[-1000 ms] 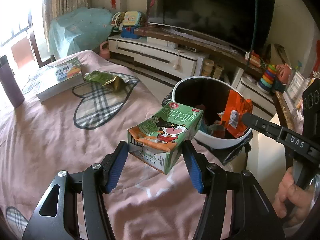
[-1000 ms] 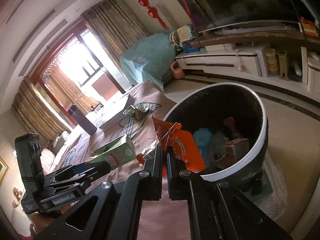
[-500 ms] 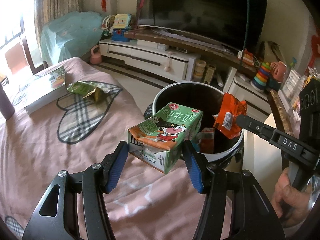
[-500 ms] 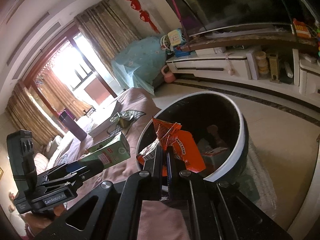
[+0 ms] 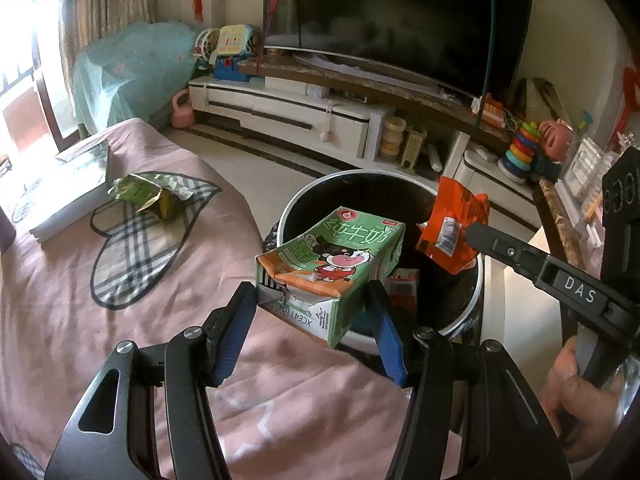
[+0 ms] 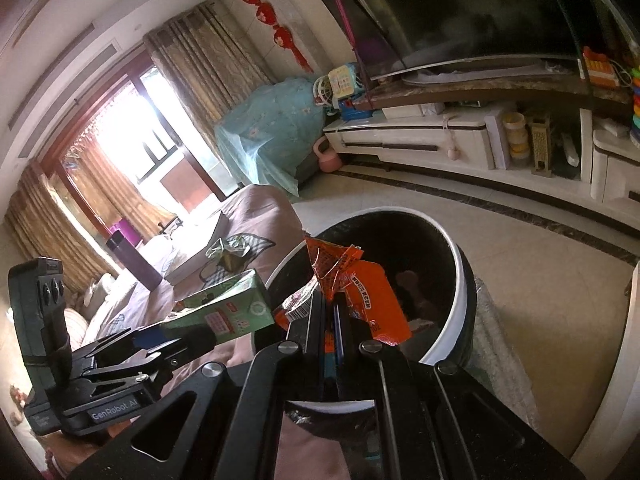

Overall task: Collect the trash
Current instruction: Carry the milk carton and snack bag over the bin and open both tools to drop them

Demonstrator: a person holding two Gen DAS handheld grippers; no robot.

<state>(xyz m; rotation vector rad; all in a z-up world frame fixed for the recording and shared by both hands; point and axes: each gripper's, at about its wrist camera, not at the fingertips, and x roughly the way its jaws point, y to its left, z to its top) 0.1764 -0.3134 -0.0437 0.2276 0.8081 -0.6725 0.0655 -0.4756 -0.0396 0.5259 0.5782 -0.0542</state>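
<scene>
My left gripper (image 5: 312,320) is shut on a green milk carton (image 5: 332,264) and holds it over the near rim of the round black trash bin (image 5: 476,300). The carton also shows in the right wrist view (image 6: 228,308). My right gripper (image 6: 330,308) is shut on an orange snack wrapper (image 6: 360,292) above the bin's opening (image 6: 464,280). The wrapper also shows in the left wrist view (image 5: 452,228), over the bin's right side. A green crumpled wrapper (image 5: 148,192) lies on the pink bed.
A book (image 5: 68,188) lies on the pink bedspread (image 5: 120,320) at the left. A purple bottle (image 6: 134,258) stands on the bed. A white TV cabinet (image 5: 300,116) with a TV and toys runs along the far wall. Trash lies inside the bin.
Both grippers have moved toward the bin with their loads. The carton and the orange wrapper now hang further over the bin's opening.
</scene>
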